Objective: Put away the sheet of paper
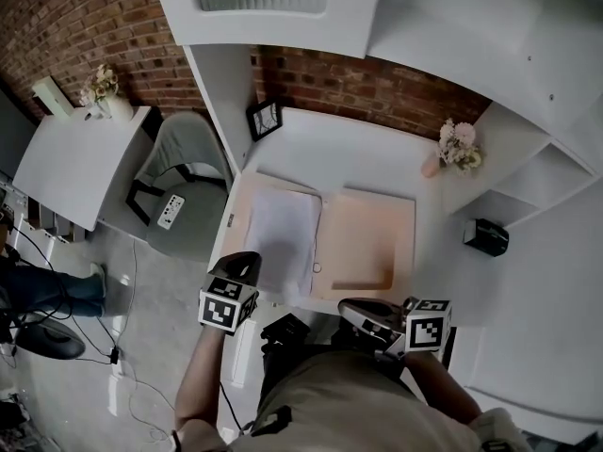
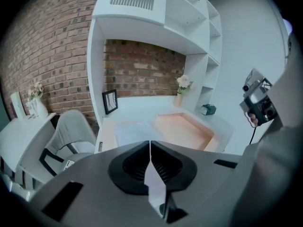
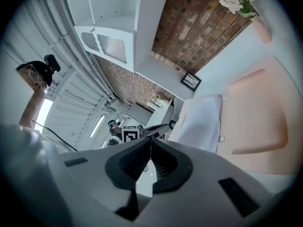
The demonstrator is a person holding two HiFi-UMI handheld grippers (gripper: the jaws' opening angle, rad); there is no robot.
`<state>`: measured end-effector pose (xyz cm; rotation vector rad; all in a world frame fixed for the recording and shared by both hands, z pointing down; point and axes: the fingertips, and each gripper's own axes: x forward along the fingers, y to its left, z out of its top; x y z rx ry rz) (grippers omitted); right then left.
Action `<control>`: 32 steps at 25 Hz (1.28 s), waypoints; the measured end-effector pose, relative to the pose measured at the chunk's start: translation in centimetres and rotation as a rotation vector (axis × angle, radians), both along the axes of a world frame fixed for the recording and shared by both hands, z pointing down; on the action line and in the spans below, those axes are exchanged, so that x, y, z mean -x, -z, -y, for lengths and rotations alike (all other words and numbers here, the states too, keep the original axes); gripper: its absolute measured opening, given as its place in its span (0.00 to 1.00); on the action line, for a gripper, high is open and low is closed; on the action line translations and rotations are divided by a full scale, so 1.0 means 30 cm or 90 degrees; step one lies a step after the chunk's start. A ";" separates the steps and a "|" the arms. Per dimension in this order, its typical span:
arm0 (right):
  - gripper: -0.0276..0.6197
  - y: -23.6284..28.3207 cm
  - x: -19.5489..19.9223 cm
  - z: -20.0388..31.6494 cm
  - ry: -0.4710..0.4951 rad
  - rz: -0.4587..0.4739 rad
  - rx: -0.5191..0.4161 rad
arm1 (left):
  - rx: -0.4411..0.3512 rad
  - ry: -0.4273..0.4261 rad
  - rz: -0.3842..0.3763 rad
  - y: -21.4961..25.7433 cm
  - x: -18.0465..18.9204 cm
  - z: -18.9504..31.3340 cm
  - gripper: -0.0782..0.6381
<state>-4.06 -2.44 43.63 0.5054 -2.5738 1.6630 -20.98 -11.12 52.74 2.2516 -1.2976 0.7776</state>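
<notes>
In the head view, the left tongs cover the near left corner of the sheet of paper. The right tongs hide part of the front edge of the desk. The small dark object to the right of the desk is too small to identify. So is the picture inside the black frame. A person's leg is cut off at the left edge.

Sheet of paper on open peach folder (right gripper, jaws together)
</notes>
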 end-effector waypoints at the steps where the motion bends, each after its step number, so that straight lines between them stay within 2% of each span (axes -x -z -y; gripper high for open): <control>1: 0.09 -0.001 -0.008 0.002 -0.001 -0.003 0.000 | 0.003 -0.006 0.006 -0.011 -0.009 0.007 0.14; 3: 0.09 -0.004 -0.022 0.004 -0.010 -0.008 0.003 | 0.007 -0.014 0.018 -0.034 -0.022 0.024 0.14; 6: 0.09 -0.006 -0.026 0.013 -0.016 -0.016 0.000 | 0.015 0.002 0.046 -0.084 0.002 0.059 0.14; 10: 0.09 -0.007 -0.037 0.022 -0.023 -0.033 -0.005 | 0.052 0.016 0.026 -0.148 0.007 0.085 0.14; 18: 0.09 -0.010 -0.039 0.027 -0.035 -0.037 0.000 | 0.081 0.007 0.129 -0.258 0.049 0.127 0.14; 32: 0.08 -0.030 -0.087 0.038 -0.074 -0.018 0.022 | 0.120 0.007 0.206 -0.395 0.073 0.130 0.13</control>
